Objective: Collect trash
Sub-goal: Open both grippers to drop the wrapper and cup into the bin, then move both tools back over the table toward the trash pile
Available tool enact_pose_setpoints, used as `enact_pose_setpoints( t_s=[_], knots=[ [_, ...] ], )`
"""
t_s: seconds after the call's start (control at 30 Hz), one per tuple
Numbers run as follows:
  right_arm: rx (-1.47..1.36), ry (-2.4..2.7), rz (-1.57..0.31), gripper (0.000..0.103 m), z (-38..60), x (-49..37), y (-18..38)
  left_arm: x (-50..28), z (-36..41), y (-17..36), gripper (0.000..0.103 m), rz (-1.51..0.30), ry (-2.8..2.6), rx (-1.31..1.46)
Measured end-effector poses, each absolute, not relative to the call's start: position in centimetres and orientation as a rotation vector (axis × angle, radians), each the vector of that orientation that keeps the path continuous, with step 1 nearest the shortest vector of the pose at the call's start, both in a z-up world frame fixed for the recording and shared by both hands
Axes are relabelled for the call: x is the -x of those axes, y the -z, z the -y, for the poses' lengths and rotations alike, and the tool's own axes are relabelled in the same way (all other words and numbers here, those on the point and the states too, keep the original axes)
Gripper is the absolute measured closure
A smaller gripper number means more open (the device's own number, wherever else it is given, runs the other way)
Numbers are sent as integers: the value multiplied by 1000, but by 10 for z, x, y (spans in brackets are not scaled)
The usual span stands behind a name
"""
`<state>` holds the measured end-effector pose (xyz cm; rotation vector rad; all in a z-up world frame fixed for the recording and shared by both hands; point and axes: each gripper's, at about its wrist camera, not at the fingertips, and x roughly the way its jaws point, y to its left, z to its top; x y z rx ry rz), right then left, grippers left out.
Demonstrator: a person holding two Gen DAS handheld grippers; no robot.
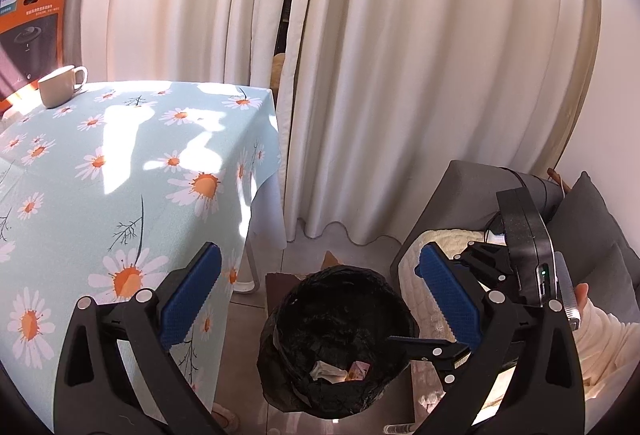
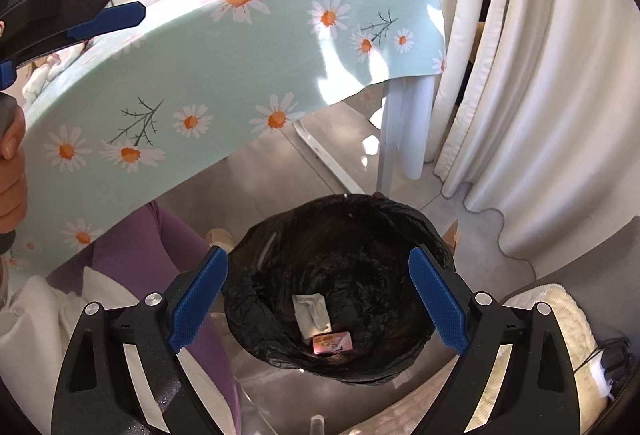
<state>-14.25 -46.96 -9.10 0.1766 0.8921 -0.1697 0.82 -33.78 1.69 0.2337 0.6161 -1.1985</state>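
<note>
A bin lined with a black bag point(image 2: 400, 213) stands on the floor beside the table. At its bottom lie a crumpled white tissue point(image 2: 310, 311) and a small pink wrapper point(image 2: 332, 343). My right gripper point(image 2: 318, 303) hangs open above the bin's mouth with nothing between its blue pads. In the left wrist view the bin point(image 1: 340, 273) sits low in the middle, with the tissue point(image 1: 326, 371) and the wrapper point(image 1: 358, 371) inside. My left gripper point(image 1: 320, 299) is wide open above it and holds nothing. The right gripper's black body point(image 1: 524, 247) shows at the right.
A table under a light blue daisy cloth point(image 1: 120, 175) stands left of the bin, with a white cup point(image 1: 62, 85) at its far corner. White curtains point(image 1: 400, 75) hang behind. A grey sofa with a cream blanket point(image 1: 436, 247) is on the right. A person's purple-clad leg point(image 2: 152, 255) is near the bin.
</note>
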Motion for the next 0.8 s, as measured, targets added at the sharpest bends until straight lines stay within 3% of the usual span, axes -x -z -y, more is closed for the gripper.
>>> enact_pose_setpoints(
  t_s=[0.4,0.8],
  knots=[
    [-119,52,-693,13,433,99,22,-30,264,-49,6,-509,1057,-174],
    [-92,-222,-634,11,355,18,-8,-62,153,-71,6,-473,704,-138]
  ],
)
